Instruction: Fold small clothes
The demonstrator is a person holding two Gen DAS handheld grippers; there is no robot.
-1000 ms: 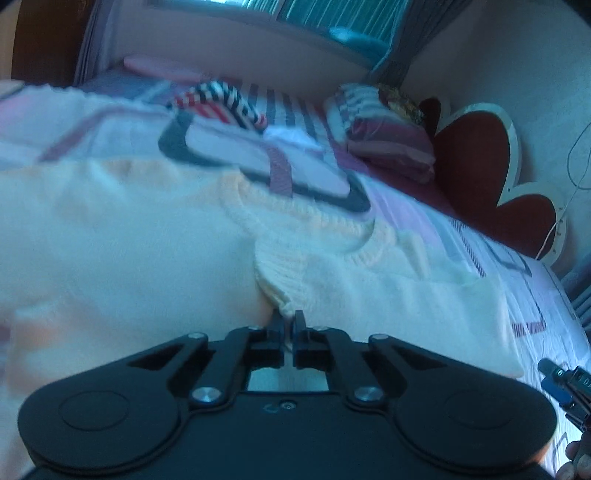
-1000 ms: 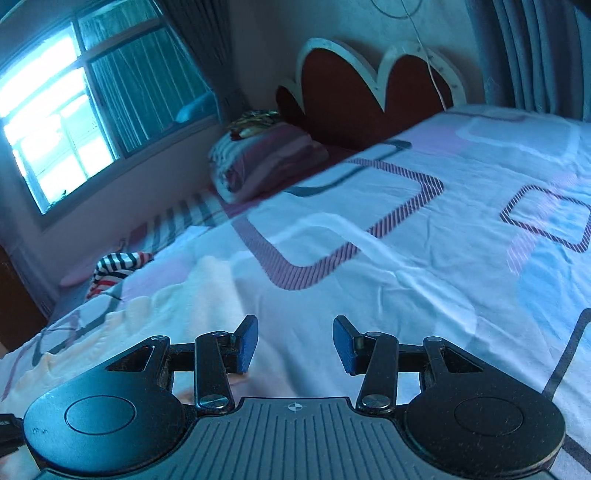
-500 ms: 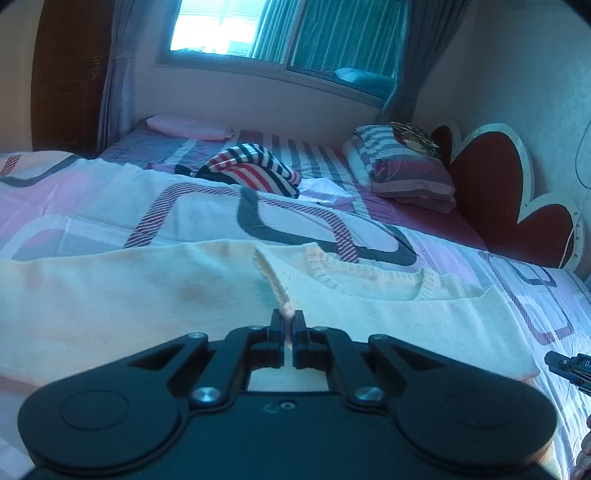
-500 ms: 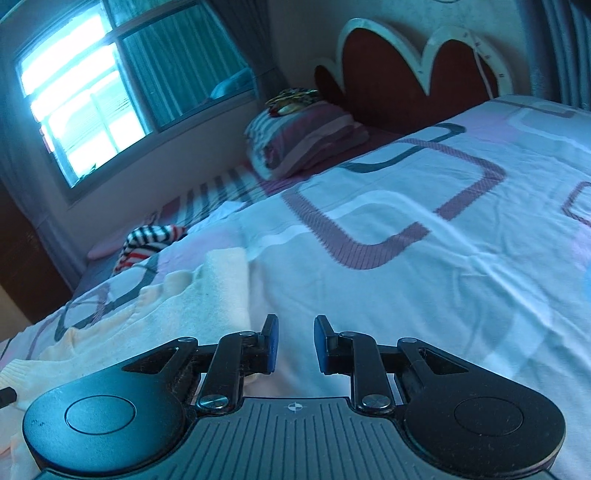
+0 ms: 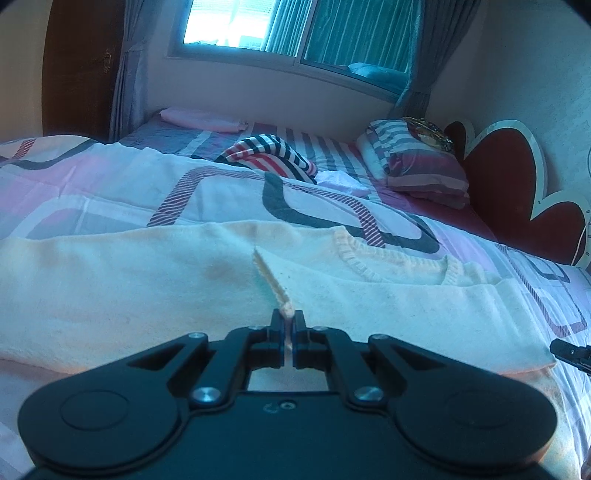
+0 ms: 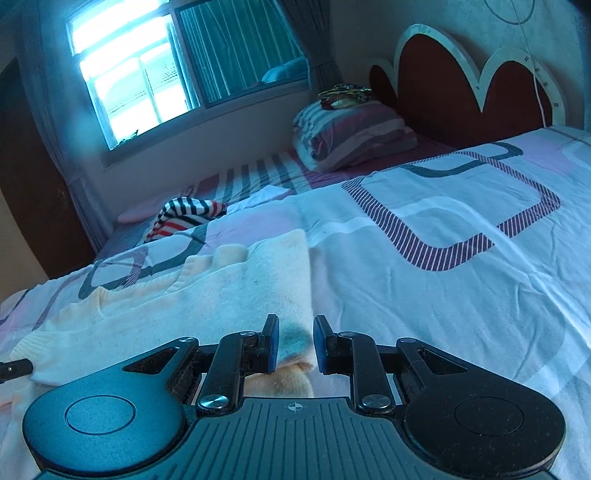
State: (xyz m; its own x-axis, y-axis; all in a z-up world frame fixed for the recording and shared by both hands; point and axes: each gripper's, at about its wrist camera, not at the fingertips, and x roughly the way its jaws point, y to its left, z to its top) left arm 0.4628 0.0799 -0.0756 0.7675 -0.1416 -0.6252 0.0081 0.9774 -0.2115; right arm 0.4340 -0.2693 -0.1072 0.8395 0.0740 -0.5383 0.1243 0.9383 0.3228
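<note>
A cream knit sweater [image 5: 147,280] lies spread on the patterned bedspread [image 5: 110,184], its ribbed neckline [image 5: 373,258] to the right. My left gripper [image 5: 289,325] is shut on a ribbed edge of the sweater, which rises as a thin ridge from the jaws. In the right wrist view the sweater [image 6: 207,295] lies left of centre. My right gripper [image 6: 295,343] is open, low over the sweater's right edge, with a cloth fold between its fingers. The right gripper's tip shows in the left wrist view [image 5: 570,352].
A striped red, white and black garment [image 5: 269,157] lies at the far side of the bed. A striped pillow [image 5: 417,166] rests by the heart-shaped headboard [image 5: 517,184]. A window [image 5: 295,29] and curtains are behind. A folded pink cloth [image 5: 203,118] lies far back.
My left gripper has pulled back and lowered, so the sweater lies flatter. My right gripper moved left onto the sweater's edge; its fingers narrowed, then widened again.
</note>
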